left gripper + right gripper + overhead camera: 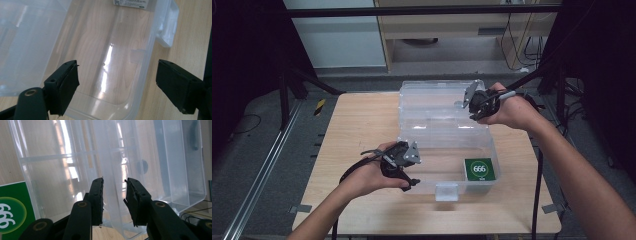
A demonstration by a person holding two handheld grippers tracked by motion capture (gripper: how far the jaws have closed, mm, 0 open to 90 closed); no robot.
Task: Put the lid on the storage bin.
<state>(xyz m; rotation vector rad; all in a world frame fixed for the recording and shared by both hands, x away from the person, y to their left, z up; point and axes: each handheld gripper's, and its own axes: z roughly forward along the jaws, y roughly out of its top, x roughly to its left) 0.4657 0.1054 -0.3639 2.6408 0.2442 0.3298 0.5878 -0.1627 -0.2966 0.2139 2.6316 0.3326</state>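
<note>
Nearest me, my left gripper point(411, 159) sits at the near-left corner of the clear plastic box point(447, 172), which lies open on the wooden table point(357, 130). In the left gripper view its jaws stand wide apart, one over the box floor and the other outside the wall, so the box's front wall runs between them untouched; that gripper is released, gripping nothing. A small latch tab point(168, 30) juts from the front wall, off to the side of the jaws. Just past that, inside the box at its near-right corner, lies a green card point(479, 169) printed with white digits in a ring, well apart from both grippers. Farther back, the box's lid point(432, 100) stands raised along the far side, and my right gripper point(473, 102) is at the lid's right end. In the right gripper view point(113, 195) the jaws are drawn close with the lid's translucent edge running up between them; a thin gap shows beside each pad, so they straddle the edge without pressing on it.
</note>
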